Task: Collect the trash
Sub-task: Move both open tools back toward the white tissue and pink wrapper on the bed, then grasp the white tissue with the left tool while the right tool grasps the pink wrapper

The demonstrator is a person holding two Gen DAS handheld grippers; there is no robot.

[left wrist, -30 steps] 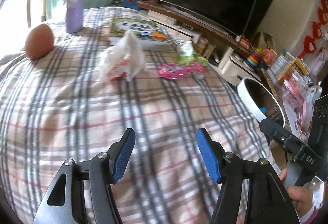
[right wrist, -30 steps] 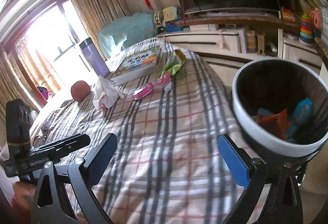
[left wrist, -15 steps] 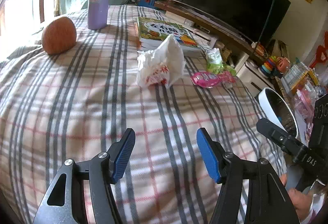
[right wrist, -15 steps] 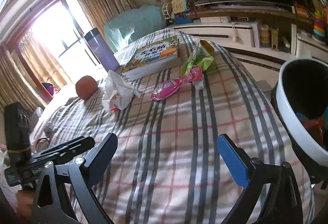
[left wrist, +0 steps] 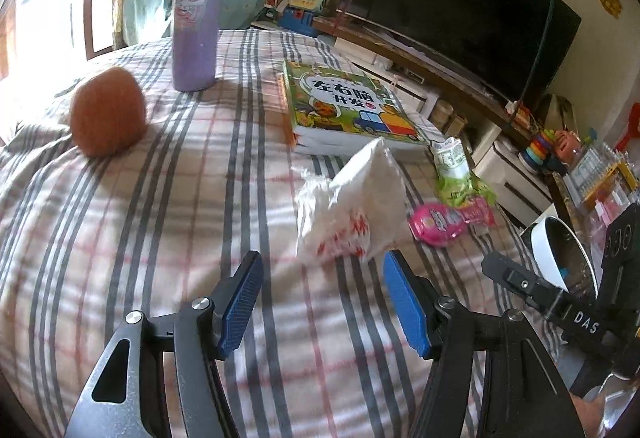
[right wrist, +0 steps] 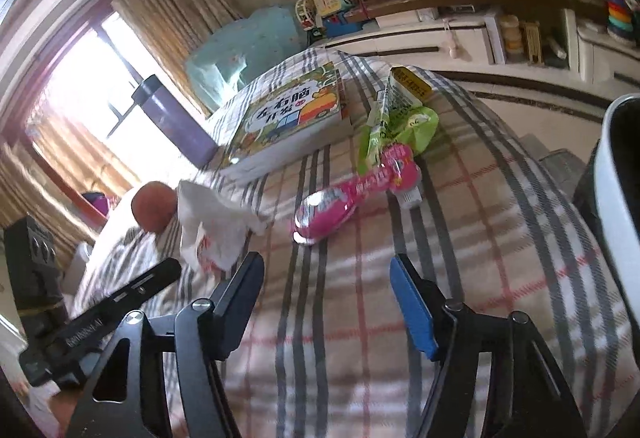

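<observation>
Left wrist view: crumpled white plastic bag (left wrist: 352, 209) with red print lies on the plaid-covered bed (left wrist: 160, 222), just ahead of the left claw (left wrist: 322, 302), which is spread open and empty. Right claw (right wrist: 326, 302) also open, empty; pink wrapper (right wrist: 352, 193) and green wrapper (right wrist: 396, 121) ahead, white-rimmed bin (right wrist: 616, 205) cut off at right edge, contents unseen.

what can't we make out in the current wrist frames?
- Trash bin contents: right wrist view cuts it at the edge; in the left wrist view the right gripper's body covers most of it.
- Purple bottle: backlit by the window in the right wrist view, label unreadable.
- White plastic bag: crumpled, red print unreadable.
- Orange fruit: partly behind that bag.
</observation>
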